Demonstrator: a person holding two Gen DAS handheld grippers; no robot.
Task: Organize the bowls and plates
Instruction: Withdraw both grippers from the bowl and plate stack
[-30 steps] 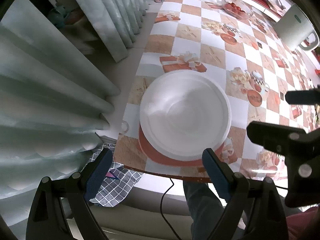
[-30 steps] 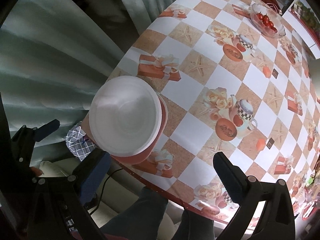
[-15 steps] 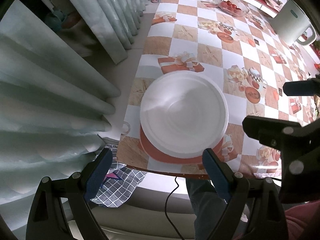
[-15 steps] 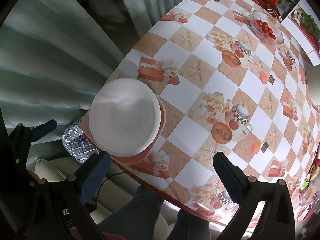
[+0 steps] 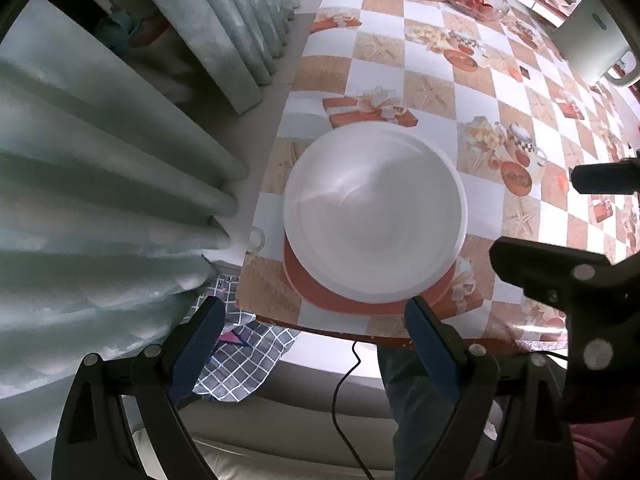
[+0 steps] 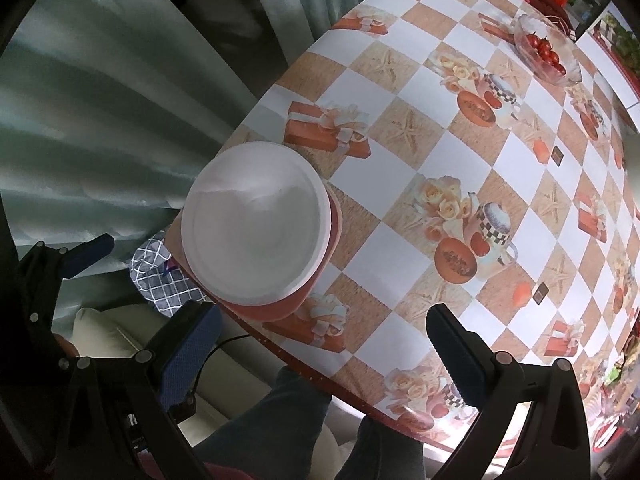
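A white bowl sits on an orange-red plate near the front left corner of the checkered table. The same white bowl and the orange-red plate under it show in the right wrist view. My left gripper hangs high above the table's near edge, open, with nothing between its blue pads. My right gripper is also open and empty, well above the table, to the right of the stack. Its black body shows at the right of the left wrist view.
A glass dish of tomatoes and a white appliance stand at the table's far end. Pale curtains hang left of the table. A checked cloth, a black cable and the person's legs lie below the near edge.
Both views have drawn slightly back, so the bowl and table look a little smaller. Bowl and plate have not moved, and both grippers stay open.
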